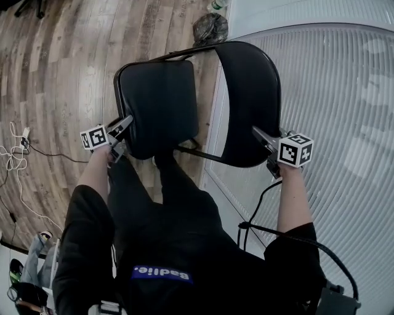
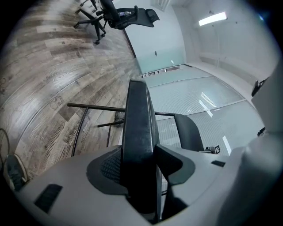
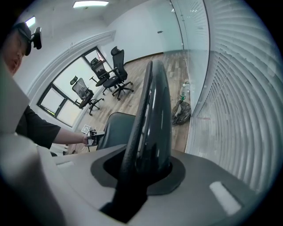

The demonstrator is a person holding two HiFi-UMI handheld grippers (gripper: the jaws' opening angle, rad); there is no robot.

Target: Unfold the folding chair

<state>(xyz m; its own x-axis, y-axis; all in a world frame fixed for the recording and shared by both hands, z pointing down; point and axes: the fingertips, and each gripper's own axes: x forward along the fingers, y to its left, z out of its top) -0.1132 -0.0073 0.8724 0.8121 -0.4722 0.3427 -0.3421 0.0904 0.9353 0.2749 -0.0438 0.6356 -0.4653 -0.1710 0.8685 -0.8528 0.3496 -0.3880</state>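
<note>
Chair (image 1: 184,54): black, steel frame, standing on the wood floor (image 1: 61,67) at its edge along the ribbed glass wall (image 1: 332,92). In the head view the seat (image 1: 159,107) lies to the left and the backrest (image 1: 249,101) to the right. They meet at the far end, and floor shows in the gap between them.

Left gripper (image 1: 126,126): the near left edge of the seat sits between its jaws, which close against both faces (a thin slit of light shows low along one side).

Right gripper (image 1: 258,136): the jaws pinch the near right rim of the backrest, which fills the gap fully.

Writing: a blue label (image 1: 162,274) on the person's black shirt carries white letters, upside down in the head view, apparently "Badlie." No print on the chair is readable.

Surroundings: a dark bag (image 1: 210,27) and a bottle (image 1: 217,5) lie by the foot of the wall beyond the chair. White cables (image 1: 15,154) trail at the floor's left edge. Office chairs (image 3: 117,73) stand well away by the windows.
</note>
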